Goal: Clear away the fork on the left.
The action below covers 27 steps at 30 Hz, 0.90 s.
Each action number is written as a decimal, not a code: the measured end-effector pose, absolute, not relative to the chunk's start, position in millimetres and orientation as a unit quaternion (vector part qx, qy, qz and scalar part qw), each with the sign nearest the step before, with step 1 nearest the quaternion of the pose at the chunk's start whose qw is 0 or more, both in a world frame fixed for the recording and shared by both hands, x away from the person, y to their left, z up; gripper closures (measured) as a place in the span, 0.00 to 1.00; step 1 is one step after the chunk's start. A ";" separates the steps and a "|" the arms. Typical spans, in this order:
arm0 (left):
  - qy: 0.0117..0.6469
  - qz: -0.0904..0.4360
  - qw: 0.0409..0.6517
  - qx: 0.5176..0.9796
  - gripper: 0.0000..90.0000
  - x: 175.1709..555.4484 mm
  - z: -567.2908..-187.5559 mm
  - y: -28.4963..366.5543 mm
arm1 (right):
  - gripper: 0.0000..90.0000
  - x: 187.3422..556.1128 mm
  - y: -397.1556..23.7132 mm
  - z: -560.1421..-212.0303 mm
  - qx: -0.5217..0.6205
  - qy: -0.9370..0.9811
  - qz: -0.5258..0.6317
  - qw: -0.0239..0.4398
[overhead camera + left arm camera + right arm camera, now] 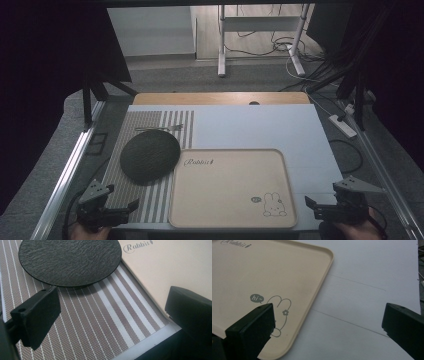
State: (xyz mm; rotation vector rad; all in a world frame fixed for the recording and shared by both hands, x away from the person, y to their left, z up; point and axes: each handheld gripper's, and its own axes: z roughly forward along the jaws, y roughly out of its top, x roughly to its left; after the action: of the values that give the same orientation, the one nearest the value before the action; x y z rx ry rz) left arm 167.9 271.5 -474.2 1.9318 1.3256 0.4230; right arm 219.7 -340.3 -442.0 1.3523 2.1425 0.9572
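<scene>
White table cover [260, 127] spans frame centre. Beige rabbit tray [230, 187] lies lower centre, empty. Striped placemat [150, 122] at left carries a dark round plate [150, 156] touching the tray corner. Left gripper [117, 207] and right gripper [320, 206], bottom corners: jaws spread, empty.

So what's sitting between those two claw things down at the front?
In the high view, the beige tray lies between the left gripper and right gripper, with striped mat beside the left one.
</scene>
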 end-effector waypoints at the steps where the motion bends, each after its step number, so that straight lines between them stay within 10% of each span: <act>1: 0.517 0.164 0.371 0.754 0.01 168.0 -474.3 271.6 | 0.00 219.7 -341.1 -441.9 0.489 0.772 0.344 0.214; 27: 0.521 0.134 0.371 0.757 0.00 173.5 -475.2 273.4 | 0.00 219.3 -340.7 -442.8 0.481 0.780 0.341 0.212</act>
State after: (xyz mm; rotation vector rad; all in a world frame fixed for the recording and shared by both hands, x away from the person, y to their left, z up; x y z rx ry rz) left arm 173.5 273.4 -475.2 1.9412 1.3369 0.3434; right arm 219.3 -340.7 -442.8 1.3355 2.1651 0.9469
